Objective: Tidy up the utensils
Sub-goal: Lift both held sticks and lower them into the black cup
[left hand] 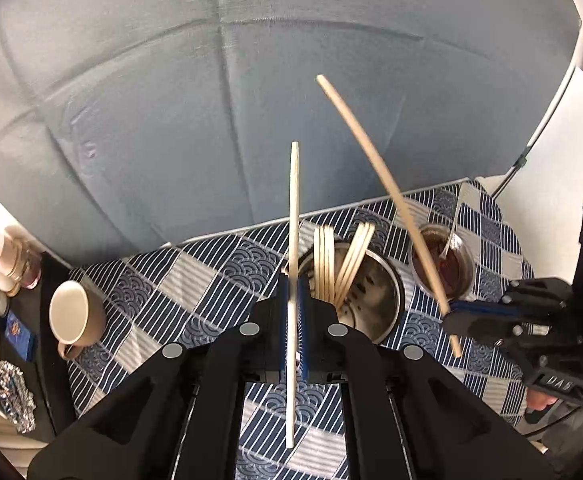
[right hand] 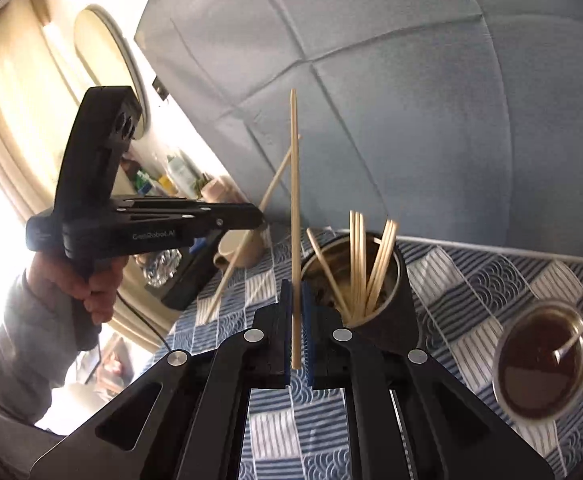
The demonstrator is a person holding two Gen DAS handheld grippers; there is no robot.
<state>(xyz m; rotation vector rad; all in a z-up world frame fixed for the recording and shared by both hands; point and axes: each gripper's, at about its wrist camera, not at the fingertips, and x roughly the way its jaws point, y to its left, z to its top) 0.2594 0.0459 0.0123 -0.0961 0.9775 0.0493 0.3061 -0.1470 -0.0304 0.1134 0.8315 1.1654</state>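
My left gripper (left hand: 294, 280) is shut on a pale wooden chopstick (left hand: 294, 200) that stands upright between its blue pads. Just beyond it is a metal holder (left hand: 387, 312) with several chopsticks (left hand: 325, 264) leaning inside. To the right, my right gripper (left hand: 450, 313) is shut on a second chopstick (left hand: 371, 164), tilted up to the left. In the right wrist view that gripper (right hand: 296, 286) pinches its chopstick (right hand: 294, 184) near the lower end, above the cloth beside the holder (right hand: 391, 320). The left gripper (right hand: 261, 218) hangs to the left with its chopstick (right hand: 243, 248) slanting down.
A glass of brown liquid (left hand: 443, 268) with a utensil in it stands right of the holder. A beige mug (left hand: 76, 314) sits on the blue patterned cloth (left hand: 171, 300) at the left. Jars and crumpled foil (left hand: 13, 396) crowd the left shelf. A person's hand (right hand: 91, 284) grips the left tool.
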